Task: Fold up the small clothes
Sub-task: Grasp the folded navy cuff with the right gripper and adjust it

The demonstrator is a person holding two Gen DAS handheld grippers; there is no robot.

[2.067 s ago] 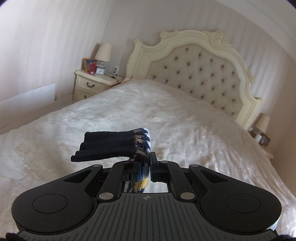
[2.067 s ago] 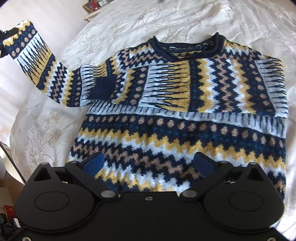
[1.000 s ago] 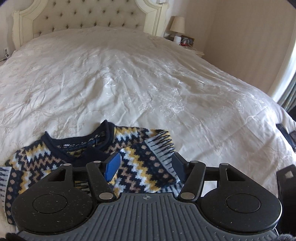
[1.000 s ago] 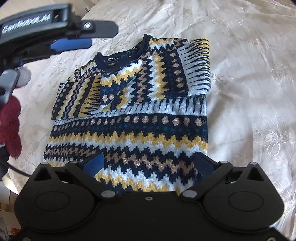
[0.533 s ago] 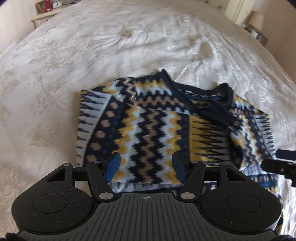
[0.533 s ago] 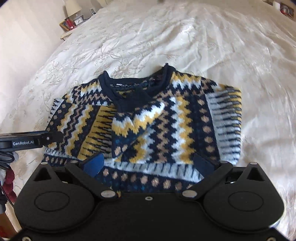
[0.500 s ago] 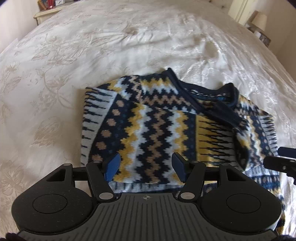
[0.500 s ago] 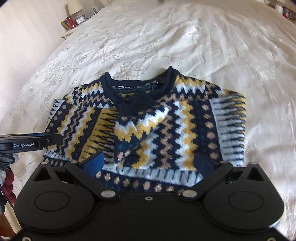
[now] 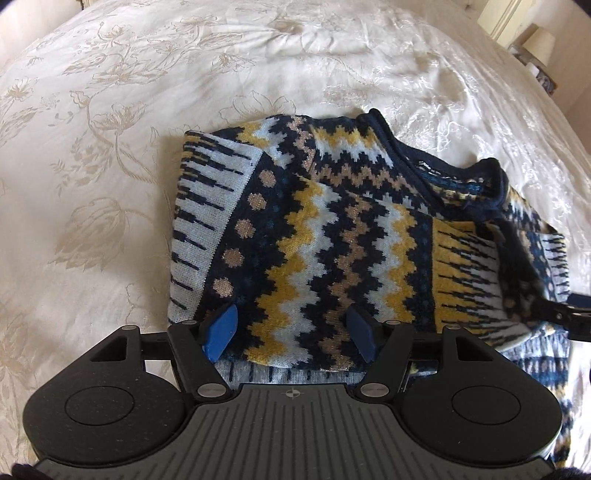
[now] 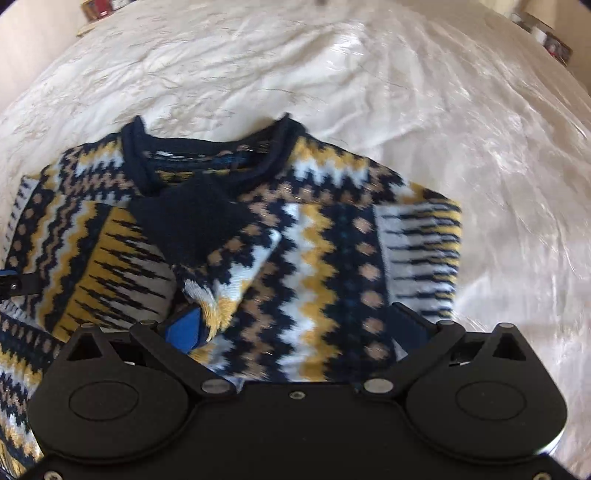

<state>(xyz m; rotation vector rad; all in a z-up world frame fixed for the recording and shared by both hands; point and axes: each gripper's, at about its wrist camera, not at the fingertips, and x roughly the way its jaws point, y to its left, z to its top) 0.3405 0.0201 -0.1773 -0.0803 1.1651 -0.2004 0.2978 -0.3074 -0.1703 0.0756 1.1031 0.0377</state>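
Note:
A navy, yellow, white and tan patterned sweater (image 9: 332, 240) lies on the bed with both sleeves folded in across its chest. It also shows in the right wrist view (image 10: 314, 258), where a navy cuff (image 10: 188, 221) lies below the neckline. My left gripper (image 9: 293, 328) is open and empty, low over the left folded sleeve. My right gripper (image 10: 295, 328) is open and empty, low over the right half of the chest. The tip of the right gripper shows at the left view's right edge (image 9: 569, 317). The left gripper's tip shows at the right view's left edge (image 10: 14, 284).
The cream floral bedspread (image 9: 92, 166) spreads all around the sweater. A bedside lamp (image 9: 539, 40) stands at the far right corner. Small items sit on a nightstand (image 10: 99, 7) at the far left in the right wrist view.
The left gripper let go of the sleeve it carried and laid it across the chest. Both grippers have since come down closer over the folded sweater.

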